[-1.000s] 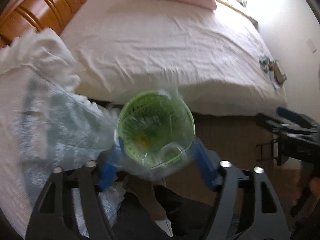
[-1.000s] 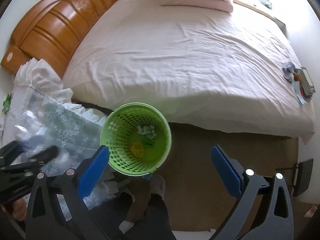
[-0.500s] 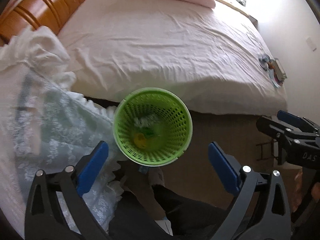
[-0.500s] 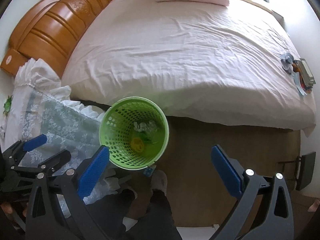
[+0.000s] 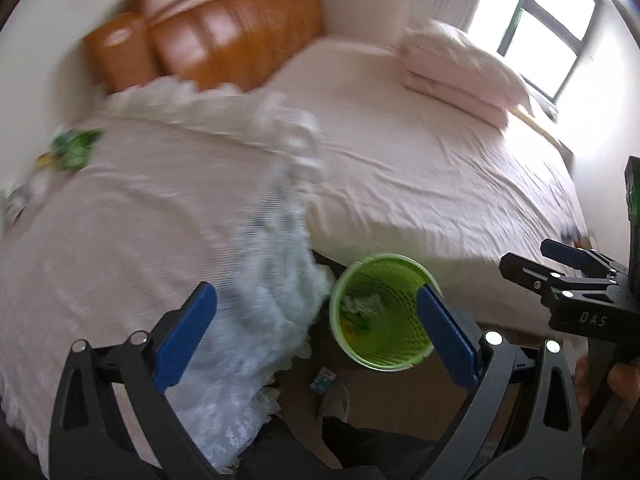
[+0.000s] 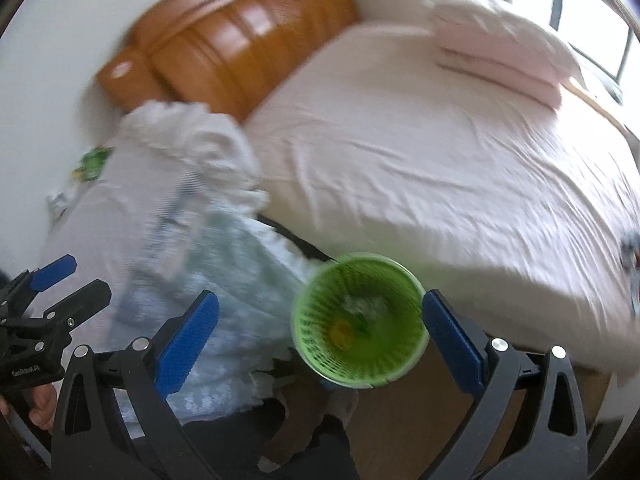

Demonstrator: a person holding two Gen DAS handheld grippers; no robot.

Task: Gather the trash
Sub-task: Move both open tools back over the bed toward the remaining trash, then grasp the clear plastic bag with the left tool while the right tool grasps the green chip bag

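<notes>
Both grippers hang empty above the floor beside the bed (image 5: 420, 168): the left gripper (image 5: 316, 320) has its blue pads spread wide, and the right gripper (image 6: 320, 328) is spread just as wide, with nothing between the pads of either. The green basket (image 5: 380, 312) stands on the floor against the side of the bed, just beside the lace-covered table (image 5: 120, 208), and it holds some pale crumpled scraps and a yellow piece at the bottom. More likely trash lies at the far left edge of the table: a green wrapper (image 5: 74, 148) with something pale and crumpled near it, too blurred to name. A small blue-and-white scrap (image 5: 322, 380) lies on the floor close to the basket's foot. Both views are smeared, so the main risk is reaching while the aim is unsure; a pad could snag the lace cloth (image 5: 260, 320) and drag it, and whatever rests on it, off the table. The wrapper looks thin and flat, so wide pads may pinch cloth together with it. The basket looks light and stands close to the person's foot (image 5: 334, 398), so a knock from a leg or a low gripper could tip it and spill what is inside.
</notes>
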